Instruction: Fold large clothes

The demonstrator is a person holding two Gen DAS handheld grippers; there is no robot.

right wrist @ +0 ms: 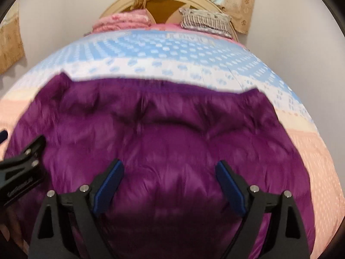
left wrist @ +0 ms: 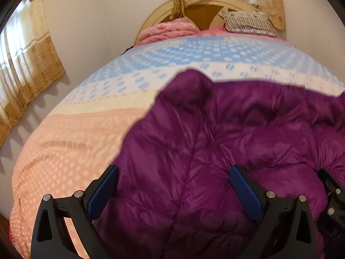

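The purple puffy coat [right wrist: 163, 138] lies spread on the bed [left wrist: 64, 142]. Both the left hand-held gripper [left wrist: 172, 185] and right hand-held gripper [right wrist: 169, 181] hover above it, jaws apart, holding nothing. Slick, thick padding could slip from a shallow pinch, spoiling the fold.

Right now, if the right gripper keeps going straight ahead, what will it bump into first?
Most likely the purple puffy jacket. The right gripper hangs open above it, and the jacket fills the view between its jaws. How far down it lies is hard to judge.
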